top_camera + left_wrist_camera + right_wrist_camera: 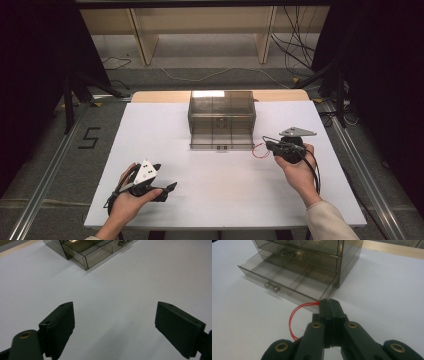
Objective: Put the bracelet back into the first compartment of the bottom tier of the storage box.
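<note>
Right gripper [330, 305]: I hold its jaws pressed together on a thin red loop [293, 320], just beside the front right corner of the drawer cabinet [317, 255]. In the right gripper view the loop leaves the jaw tips at the left, arcs outward and runs back down under the gripper body, where its lower end is hidden. Whether it is a rubber band or a cord cannot be determined. In the high view the same right gripper [274, 146] sits in my right hand [300, 172], with the red loop [259, 150] showing as a small ring on the white table [225, 200] between the jaws and the cabinet.

Drawer cabinet [221, 120]: smoky, see-through plastic, standing at the far middle of the table. Its bottom drawer [287, 282] is pulled out, with a small handle on its front and dividers inside. The compartments appear empty, though the tinted walls make this hard to confirm. The cabinet top is cut off by the upper edge of the right gripper view.

Left gripper [115, 322]: jaws spread wide with bare table between them, well apart from the cabinet, nearer me and to its left. My left hand [131, 197] holds the left gripper [167, 190] in the high view.
</note>
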